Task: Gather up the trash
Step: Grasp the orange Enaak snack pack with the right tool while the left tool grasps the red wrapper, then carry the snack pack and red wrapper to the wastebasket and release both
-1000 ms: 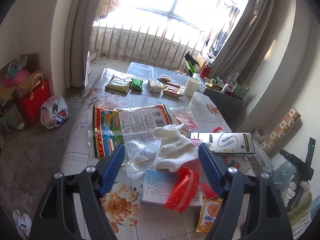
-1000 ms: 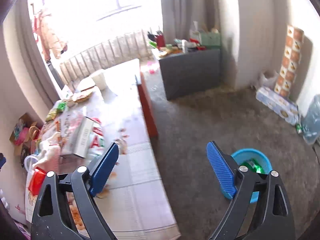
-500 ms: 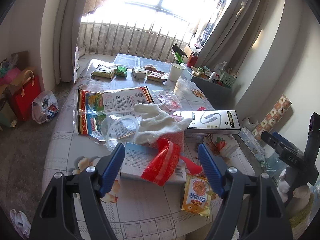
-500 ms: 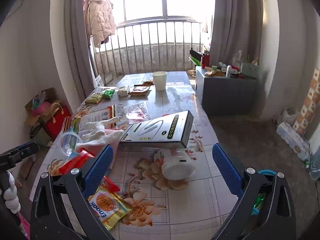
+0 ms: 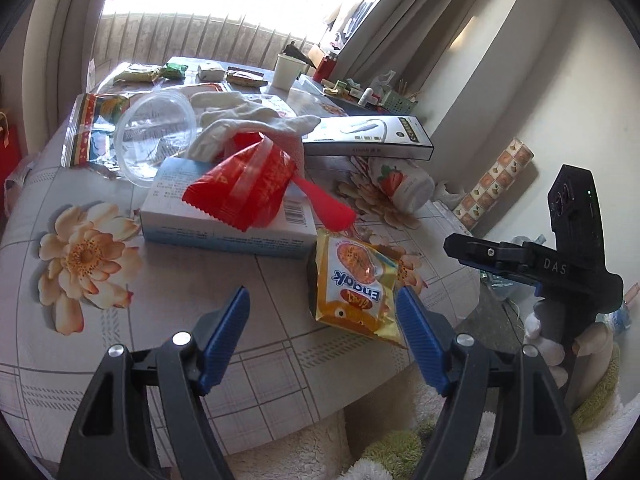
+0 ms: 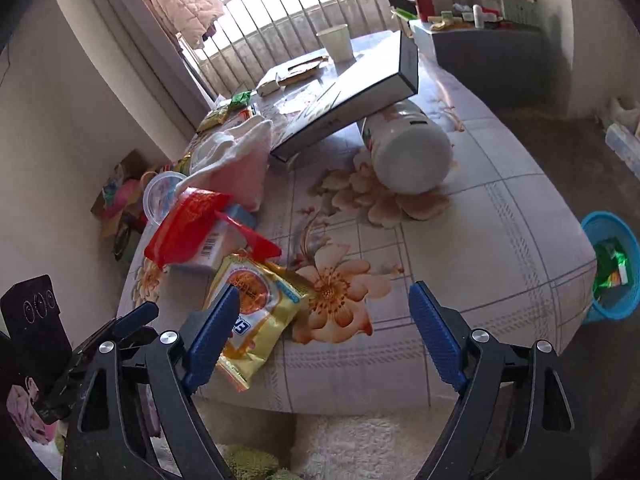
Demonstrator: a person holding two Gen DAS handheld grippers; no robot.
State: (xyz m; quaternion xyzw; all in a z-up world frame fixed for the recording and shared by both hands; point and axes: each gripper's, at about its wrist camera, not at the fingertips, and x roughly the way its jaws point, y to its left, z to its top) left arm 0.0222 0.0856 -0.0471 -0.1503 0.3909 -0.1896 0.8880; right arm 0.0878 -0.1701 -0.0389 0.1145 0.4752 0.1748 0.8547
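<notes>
Floral table [image 5: 120, 320] holds litter; yellow packet [image 5: 356, 284] nearest (seemingly untouched); both grippers' jaws apart, empty.

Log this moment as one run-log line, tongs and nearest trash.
left tongs: open, empty | right tongs: open, empty, just closing a little | yellow snack packet: near table edge, ungripped | blue bin: on floor

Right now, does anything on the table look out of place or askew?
Yes. The white strawberry bottle lies on its side, and the long black-and-white box rests tilted with one end propped on it rather than flat on the table.

Both grippers [image 5: 322, 334] [image 6: 324, 334] wide, empty
</notes>
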